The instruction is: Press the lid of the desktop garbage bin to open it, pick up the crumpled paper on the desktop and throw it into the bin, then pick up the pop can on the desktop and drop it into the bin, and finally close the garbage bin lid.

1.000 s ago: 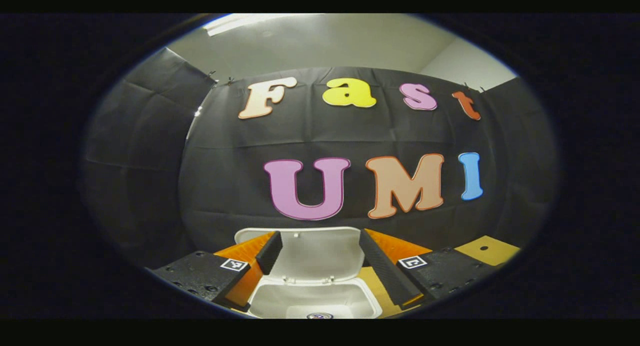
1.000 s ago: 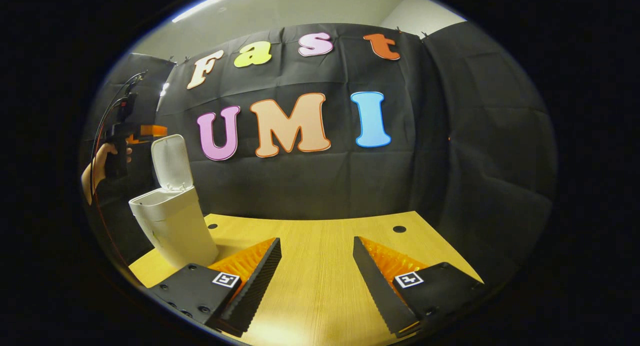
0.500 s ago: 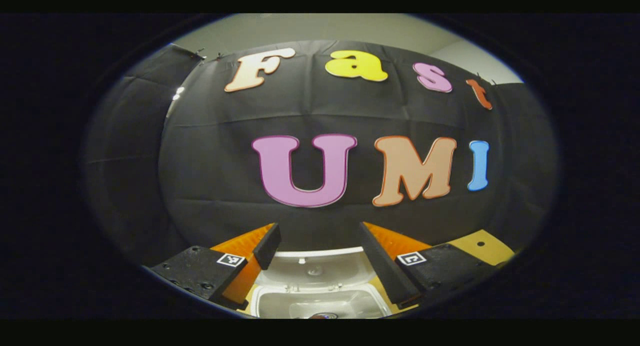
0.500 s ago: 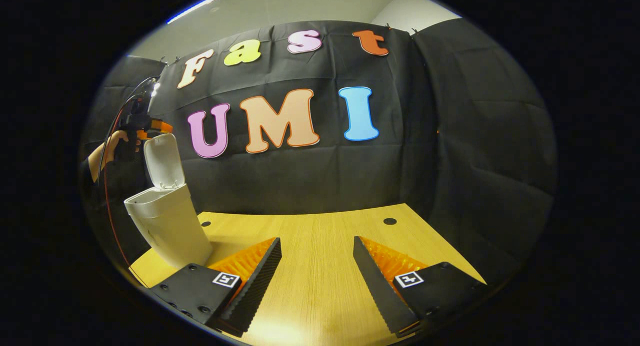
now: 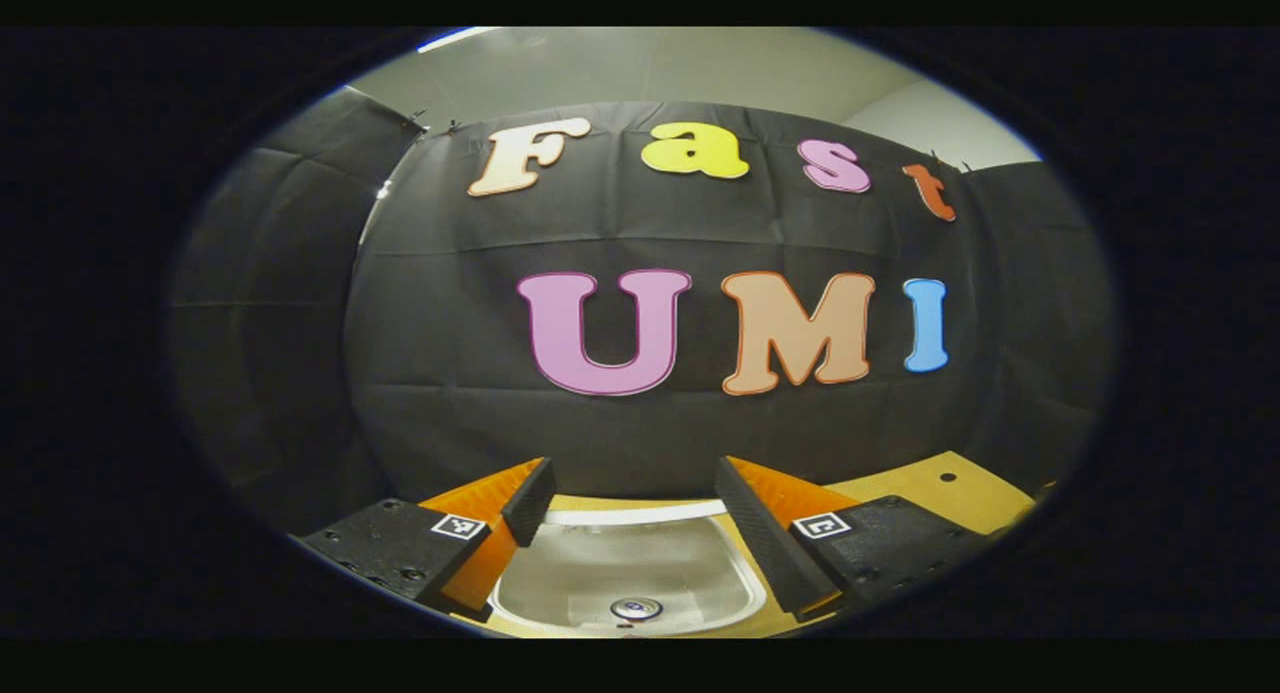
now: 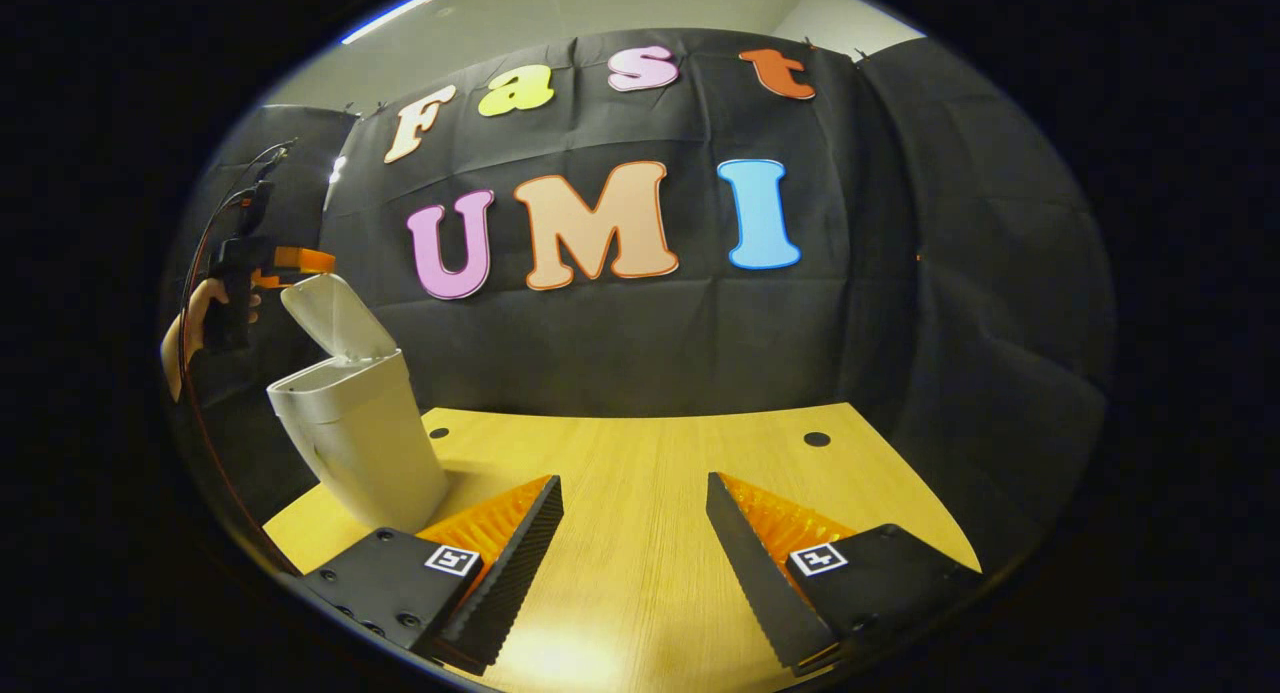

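Observation:
The white desktop bin (image 6: pixel 355 443) stands at the table's left end in the right gripper view. Its lid (image 6: pixel 335 318) leans about halfway down over the opening. My left gripper (image 6: pixel 288 261), held by a hand (image 6: pixel 185 333), sits at the lid's raised edge and touches it. In the left gripper view the lid (image 5: pixel 630 568) lies below and between the fingers of my left gripper (image 5: pixel 632 473), which is open, and a small round mark shows near the lid's lower edge. My right gripper (image 6: pixel 634 483) hovers open low over the wooden table (image 6: pixel 640 443), holding nothing.
The black cloth wall closes off the back and both sides. Two small dark holes (image 6: pixel 817 439) mark the tabletop near its far edge. A cable (image 6: pixel 200 273) trails from the left gripper.
The lid has tipped from upright to about halfway down as my left gripper moved over its top edge. My right gripper has hardly moved.

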A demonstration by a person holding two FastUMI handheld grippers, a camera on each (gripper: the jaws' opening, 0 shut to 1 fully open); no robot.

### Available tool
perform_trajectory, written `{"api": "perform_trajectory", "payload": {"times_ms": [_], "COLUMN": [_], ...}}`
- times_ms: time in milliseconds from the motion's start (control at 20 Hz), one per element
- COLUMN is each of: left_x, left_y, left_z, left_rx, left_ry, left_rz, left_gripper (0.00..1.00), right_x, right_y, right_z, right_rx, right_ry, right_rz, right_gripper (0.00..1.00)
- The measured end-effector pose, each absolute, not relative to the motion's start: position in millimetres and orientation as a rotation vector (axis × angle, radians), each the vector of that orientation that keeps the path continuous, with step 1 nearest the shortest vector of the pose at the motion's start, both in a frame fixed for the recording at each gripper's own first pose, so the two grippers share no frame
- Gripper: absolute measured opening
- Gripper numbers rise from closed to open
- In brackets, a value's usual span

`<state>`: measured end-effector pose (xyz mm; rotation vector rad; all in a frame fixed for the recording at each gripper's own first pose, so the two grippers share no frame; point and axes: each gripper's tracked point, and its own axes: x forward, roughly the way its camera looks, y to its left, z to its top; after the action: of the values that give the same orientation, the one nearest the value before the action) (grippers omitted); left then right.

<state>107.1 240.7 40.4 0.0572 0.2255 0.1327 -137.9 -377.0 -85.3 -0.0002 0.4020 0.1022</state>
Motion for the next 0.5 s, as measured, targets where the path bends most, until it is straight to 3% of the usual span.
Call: {"api": "perform_trajectory", "payload": {"times_ms": [500], "left_x": [32], "left_y": [230], "left_z": [-84], "left_rx": [0.039], "left_ry": [0.482], "left_rz": [0.185], "left_gripper": [0.95], "right_x": [-140], "right_y": [-339], "right_z": [-109], "right_rx": [-0.096], "right_ry": [0.475], "right_rz": [0.241], "right_gripper": [0.96]}}
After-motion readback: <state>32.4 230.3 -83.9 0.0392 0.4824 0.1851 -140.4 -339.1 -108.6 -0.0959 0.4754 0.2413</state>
